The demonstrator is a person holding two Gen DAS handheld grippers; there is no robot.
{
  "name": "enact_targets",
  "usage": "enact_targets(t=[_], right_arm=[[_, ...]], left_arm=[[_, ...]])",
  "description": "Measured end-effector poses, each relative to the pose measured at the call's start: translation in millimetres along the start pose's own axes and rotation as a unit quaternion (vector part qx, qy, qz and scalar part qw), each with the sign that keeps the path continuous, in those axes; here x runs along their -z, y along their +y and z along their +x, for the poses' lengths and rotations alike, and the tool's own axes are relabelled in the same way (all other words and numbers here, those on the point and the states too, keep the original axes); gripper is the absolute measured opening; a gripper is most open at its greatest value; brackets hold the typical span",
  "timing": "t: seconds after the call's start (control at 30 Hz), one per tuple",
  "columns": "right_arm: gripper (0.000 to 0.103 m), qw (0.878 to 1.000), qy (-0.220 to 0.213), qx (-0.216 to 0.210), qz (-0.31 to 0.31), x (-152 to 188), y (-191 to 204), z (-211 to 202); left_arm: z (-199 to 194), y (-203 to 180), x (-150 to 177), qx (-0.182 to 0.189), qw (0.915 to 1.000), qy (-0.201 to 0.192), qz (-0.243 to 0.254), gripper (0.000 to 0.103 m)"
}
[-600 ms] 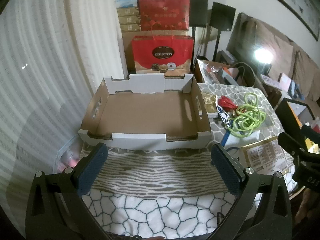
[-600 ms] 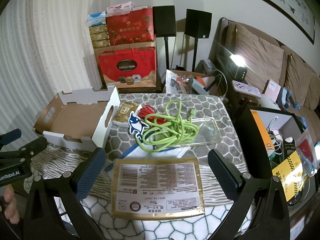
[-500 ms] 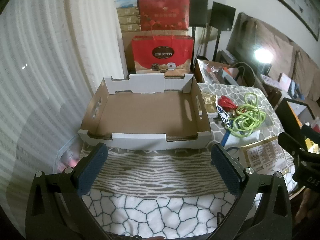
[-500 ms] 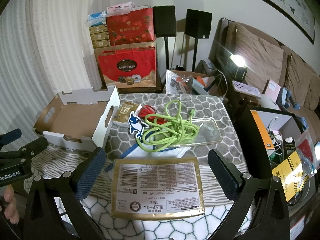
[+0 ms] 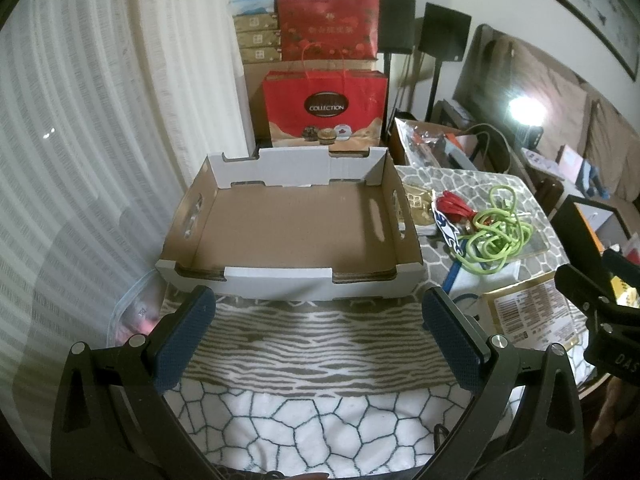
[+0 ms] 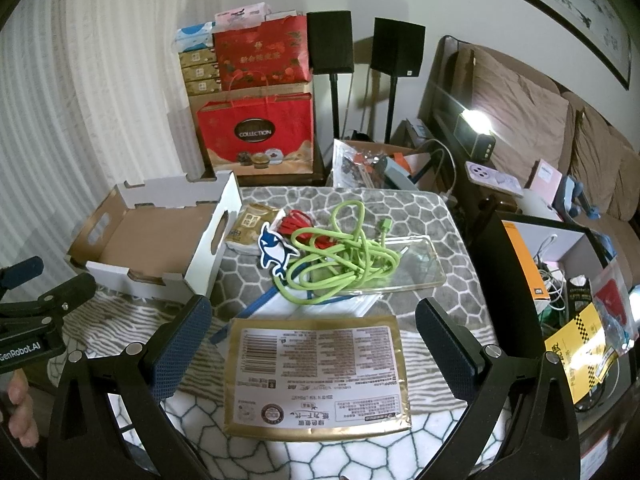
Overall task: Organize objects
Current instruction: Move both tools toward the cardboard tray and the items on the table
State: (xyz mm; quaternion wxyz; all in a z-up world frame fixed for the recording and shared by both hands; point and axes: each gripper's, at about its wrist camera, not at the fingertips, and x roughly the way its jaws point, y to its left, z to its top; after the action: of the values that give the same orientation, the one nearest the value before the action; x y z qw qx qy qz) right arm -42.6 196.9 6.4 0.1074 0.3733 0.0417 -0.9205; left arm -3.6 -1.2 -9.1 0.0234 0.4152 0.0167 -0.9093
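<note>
An empty cardboard tray (image 5: 280, 280) (image 6: 140, 284) stands at the table's left. My left gripper (image 5: 316, 316) is open and empty just in front of it. To the tray's right lie a tangled green cable (image 6: 340, 256) (image 5: 496, 236), a red cable (image 6: 296, 218), a whale sticker (image 6: 274, 250), a small gold packet (image 6: 250, 226), a clear phone case (image 6: 404, 268) and a large gold packet (image 6: 316, 376) (image 5: 532, 316). My right gripper (image 6: 312, 328) is open and empty, its fingers either side of the large gold packet's far end.
Red gift bags (image 6: 258, 136) and stacked boxes stand behind the table. Two black speakers (image 6: 330, 42) stand on poles. A cluttered side shelf (image 6: 560, 264) and a sofa are at the right. A patterned cloth (image 5: 312, 352) covers the table.
</note>
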Motion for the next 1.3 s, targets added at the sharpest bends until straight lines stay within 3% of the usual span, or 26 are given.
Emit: enact_targets(t=[0.73,1.1,1.3], right_arm=[[0.103,1.0,0.001,-0.001,-0.003,-5,2,6],[0.103,0.999,0.026,-0.041,-0.007,-32,14,42],[0.102,0.998,0.039,-0.055,-0.012,-43,28,62]], left_arm=[[11,11,-12,-0.014,0.9999,-0.001,0.001,0.103],[51,72,-38,-0.07,0.9971,-0.002,-0.029,0.103],[79,114,-45,-0.053,0.9964,0.021,-0.062,0.103]])
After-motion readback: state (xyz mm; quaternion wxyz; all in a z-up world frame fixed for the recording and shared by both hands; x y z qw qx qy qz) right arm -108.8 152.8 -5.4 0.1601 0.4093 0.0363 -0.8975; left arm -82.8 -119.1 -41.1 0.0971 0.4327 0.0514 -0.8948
